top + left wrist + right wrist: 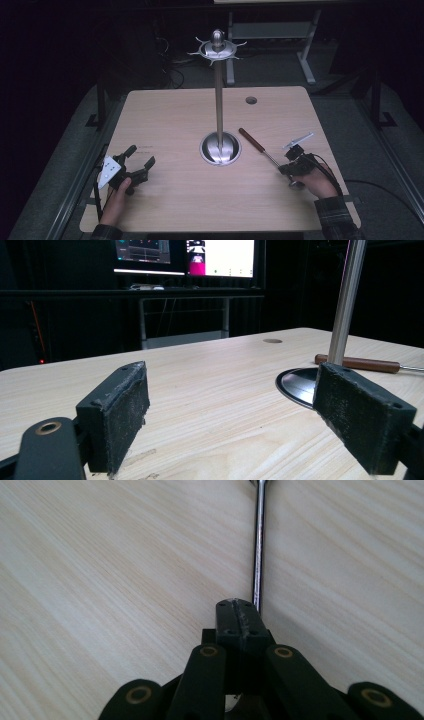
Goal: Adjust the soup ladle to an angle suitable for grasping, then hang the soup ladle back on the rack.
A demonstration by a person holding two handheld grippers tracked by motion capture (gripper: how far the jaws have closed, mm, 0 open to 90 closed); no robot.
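Right gripper (295,169), jaws clamped on a wooden-handled utensil (260,148) lying on the table (165,120), has yet to hang it on the stand (219,100); left gripper (131,169) waits, jaws apart.

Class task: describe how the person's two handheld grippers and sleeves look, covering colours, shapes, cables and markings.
Both grippers are black. The left gripper carries a white plate on top, and its rectangular jaws have dark, rough pads. The right gripper bears a grey three-cornered plate and trails a black cable; its linkage arms show brass-coloured rivets. The right sleeve is dark plaid.
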